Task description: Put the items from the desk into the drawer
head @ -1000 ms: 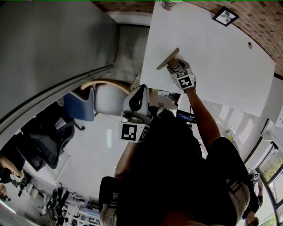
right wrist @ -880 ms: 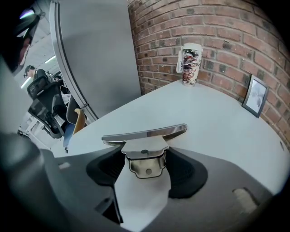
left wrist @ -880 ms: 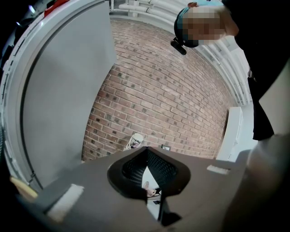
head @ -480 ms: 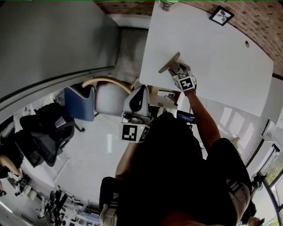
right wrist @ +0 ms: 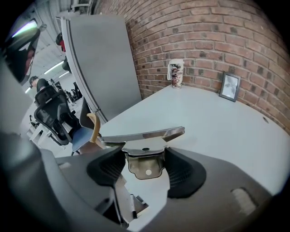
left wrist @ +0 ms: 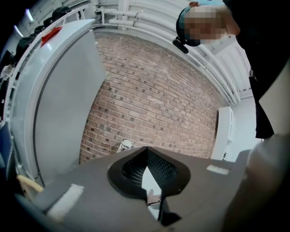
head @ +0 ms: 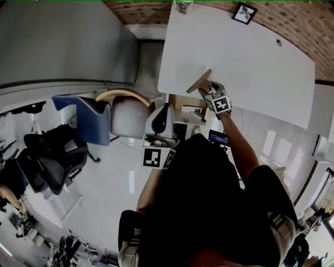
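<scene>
My right gripper [head: 206,87] [right wrist: 146,166] is shut on the metal clip [right wrist: 144,159] of a tan clipboard [head: 199,81]. It holds the board tilted on edge just above the white desk [head: 250,57] [right wrist: 213,122], near the desk's front edge. The clip's silver bar [right wrist: 142,135] lies across the front of the jaws. My left gripper [head: 165,108] [left wrist: 146,149] is level in front of my body, below the desk's edge. Its pads meet at the tips with nothing between them.
A paper cup [head: 183,6] [right wrist: 176,74] and a small picture frame [head: 244,12] [right wrist: 229,87] stand at the desk's far side by the brick wall. A grey partition [right wrist: 102,63] flanks the desk. A chair with a blue seat [head: 83,117] stands to the left.
My right gripper has drawn the clipboard back toward the desk's front edge. The left gripper has kept its place in the view while the whole scene has shifted.
</scene>
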Demonstrator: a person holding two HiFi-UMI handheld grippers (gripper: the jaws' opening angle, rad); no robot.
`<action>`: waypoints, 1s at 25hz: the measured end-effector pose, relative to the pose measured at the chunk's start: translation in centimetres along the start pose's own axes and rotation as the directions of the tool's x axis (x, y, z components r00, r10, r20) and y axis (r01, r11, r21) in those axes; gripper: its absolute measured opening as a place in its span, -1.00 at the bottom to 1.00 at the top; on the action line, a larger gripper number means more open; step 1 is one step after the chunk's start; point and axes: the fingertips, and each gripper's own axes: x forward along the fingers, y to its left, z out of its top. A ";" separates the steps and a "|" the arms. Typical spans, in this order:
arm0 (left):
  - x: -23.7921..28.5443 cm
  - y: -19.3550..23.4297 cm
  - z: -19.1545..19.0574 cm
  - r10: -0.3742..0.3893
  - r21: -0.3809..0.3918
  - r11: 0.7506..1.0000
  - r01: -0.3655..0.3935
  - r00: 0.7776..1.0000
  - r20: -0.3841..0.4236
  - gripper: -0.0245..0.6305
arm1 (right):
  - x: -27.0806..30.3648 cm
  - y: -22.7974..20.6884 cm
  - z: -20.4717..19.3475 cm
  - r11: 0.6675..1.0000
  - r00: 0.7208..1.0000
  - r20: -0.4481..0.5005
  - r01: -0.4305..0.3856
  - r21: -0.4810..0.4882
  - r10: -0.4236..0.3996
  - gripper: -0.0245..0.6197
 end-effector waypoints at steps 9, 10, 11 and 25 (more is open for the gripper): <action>-6.7 -6.2 -0.7 0.016 0.031 0.999 -0.018 0.999 0.044 -0.88 | -8.2 3.7 -5.9 0.999 0.996 0.074 -0.054 0.004 0.053 -0.08; -7.5 -6.7 -1.0 0.021 0.033 0.999 -0.022 0.999 0.045 -0.88 | -8.8 4.1 -6.5 0.998 0.995 0.080 -0.059 -0.002 0.058 -0.08; -8.2 -7.2 -1.2 0.026 0.035 0.999 -0.028 0.999 0.046 -0.88 | -9.4 4.5 -7.1 0.998 0.995 0.083 -0.062 -0.005 0.063 -0.08; -13.1 -9.8 -3.3 -0.013 0.037 0.999 0.013 1.000 -0.007 -0.88 | -12.5 10.8 -14.4 0.993 0.992 0.039 -0.118 0.026 0.117 -0.08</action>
